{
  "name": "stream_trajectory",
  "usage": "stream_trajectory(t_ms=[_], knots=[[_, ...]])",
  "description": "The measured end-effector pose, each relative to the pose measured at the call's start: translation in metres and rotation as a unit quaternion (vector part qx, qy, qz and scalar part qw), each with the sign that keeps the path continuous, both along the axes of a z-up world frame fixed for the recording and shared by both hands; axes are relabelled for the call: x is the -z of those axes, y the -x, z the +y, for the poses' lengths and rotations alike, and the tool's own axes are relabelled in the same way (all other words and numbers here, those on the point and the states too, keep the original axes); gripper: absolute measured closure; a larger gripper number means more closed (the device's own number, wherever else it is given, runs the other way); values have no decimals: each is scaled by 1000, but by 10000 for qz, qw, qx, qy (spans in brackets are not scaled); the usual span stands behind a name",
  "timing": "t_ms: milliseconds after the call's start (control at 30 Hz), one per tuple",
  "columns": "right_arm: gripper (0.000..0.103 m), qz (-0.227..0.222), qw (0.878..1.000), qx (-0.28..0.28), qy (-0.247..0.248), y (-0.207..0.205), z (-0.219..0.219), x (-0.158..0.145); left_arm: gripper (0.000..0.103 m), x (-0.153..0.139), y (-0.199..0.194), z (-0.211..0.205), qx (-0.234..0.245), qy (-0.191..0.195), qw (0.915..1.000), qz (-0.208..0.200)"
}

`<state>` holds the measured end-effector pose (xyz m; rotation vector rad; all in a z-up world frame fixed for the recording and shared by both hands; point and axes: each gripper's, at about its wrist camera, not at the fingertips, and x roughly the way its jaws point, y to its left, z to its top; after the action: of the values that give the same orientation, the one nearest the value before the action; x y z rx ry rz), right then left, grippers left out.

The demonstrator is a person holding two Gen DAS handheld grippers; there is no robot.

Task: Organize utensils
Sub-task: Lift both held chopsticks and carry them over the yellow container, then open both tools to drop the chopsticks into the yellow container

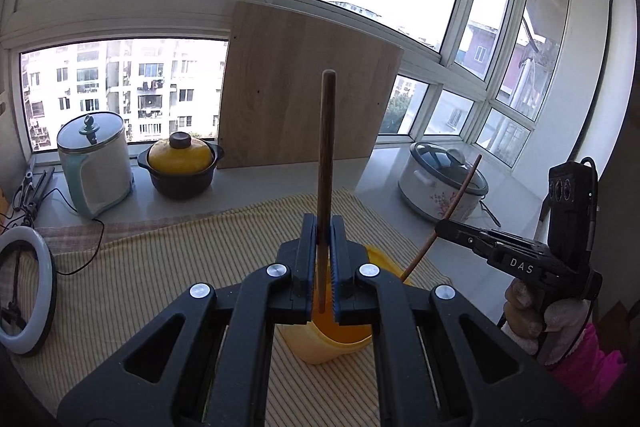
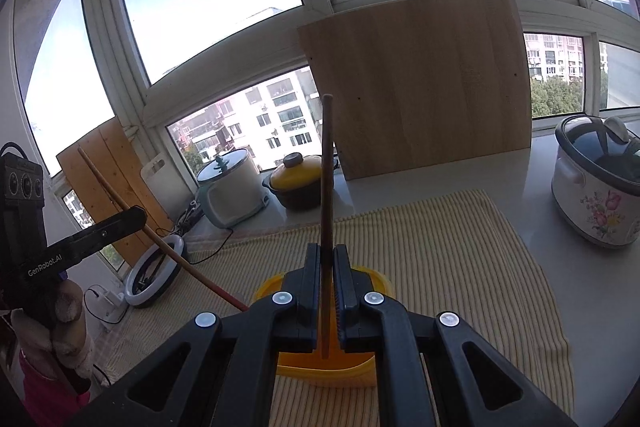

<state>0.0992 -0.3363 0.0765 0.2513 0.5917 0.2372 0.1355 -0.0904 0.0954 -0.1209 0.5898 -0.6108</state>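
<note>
Two stiff, light, slippery chopsticks: our left gripper (image 1: 323,259) clamps one chopstick (image 1: 326,147), our right gripper (image 2: 328,279) clamps another chopstick (image 2: 327,167), both jaws closed low on the shaft, above the yellow cup (image 1: 340,347).

— What is standing over the yellow holder (image 1: 332,343)?
— Two brown wooden chopsticks: the left chopstick (image 1: 326,155) is pointing straight up, the right chopstick (image 2: 327,187) likewise, lower ends hanging above the holder's mouth.
</note>
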Motion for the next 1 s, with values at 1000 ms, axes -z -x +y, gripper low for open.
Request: stream_trajectory(t_ms=[1000], knots=[[85,449,9987,85,241,-10,-2,37,99,74,-21,-55,304,-495,9950,816]])
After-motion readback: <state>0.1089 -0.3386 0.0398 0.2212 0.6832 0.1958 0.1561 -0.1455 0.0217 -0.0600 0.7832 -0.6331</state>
